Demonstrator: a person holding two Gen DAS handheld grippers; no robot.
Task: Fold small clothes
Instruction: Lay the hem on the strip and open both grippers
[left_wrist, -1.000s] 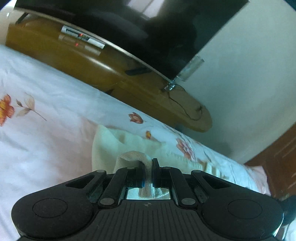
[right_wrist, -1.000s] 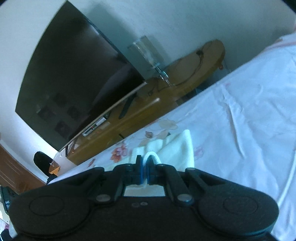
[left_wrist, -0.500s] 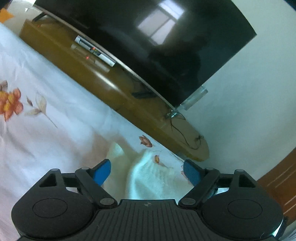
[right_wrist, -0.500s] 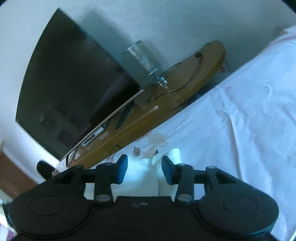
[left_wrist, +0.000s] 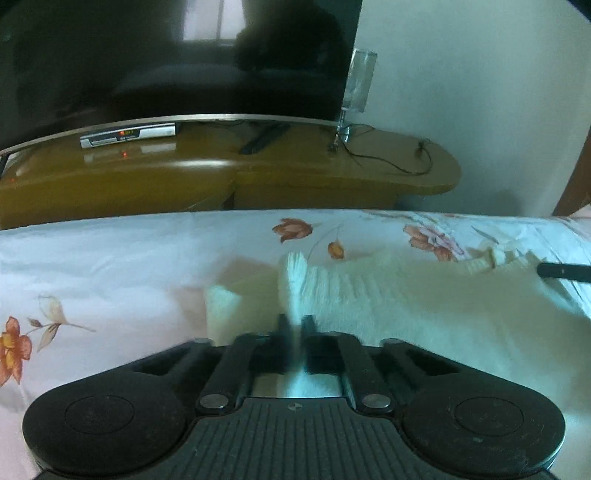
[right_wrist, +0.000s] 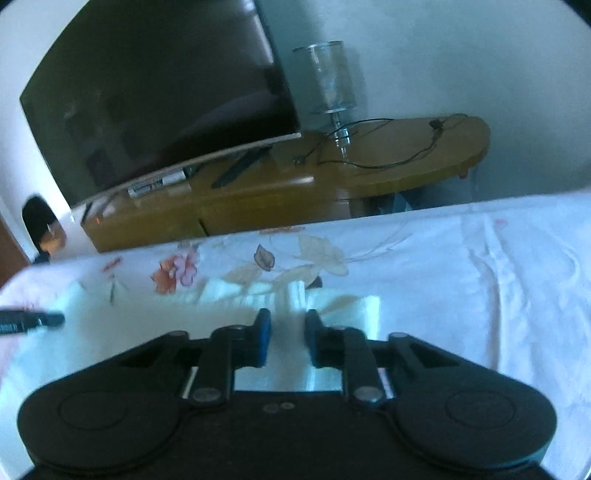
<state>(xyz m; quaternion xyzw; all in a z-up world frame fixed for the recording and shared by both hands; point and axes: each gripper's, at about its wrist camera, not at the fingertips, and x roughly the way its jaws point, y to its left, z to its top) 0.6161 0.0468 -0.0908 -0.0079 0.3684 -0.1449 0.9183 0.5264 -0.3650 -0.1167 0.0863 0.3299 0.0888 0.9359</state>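
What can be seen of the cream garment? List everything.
The cream garment looks like soft ribbed knit, pale and small. It lies spread, partly bunched, on the floral bedsheet. A raised fold stands between the fingers of the left hand-held gripper, which is shut on it. The right hand-held gripper is closing around another fold.

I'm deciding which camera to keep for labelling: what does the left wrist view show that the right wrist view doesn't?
Only the left wrist view shows the left gripper shut on a fold of the cream ribbed knit garment, and a brown wooden door edge. Only the right wrist view shows the right gripper, jaws closing with the garment's cloth between them, and a black chair. Both share the garment, the floral white bedsheet, black television and brown wooden stand.
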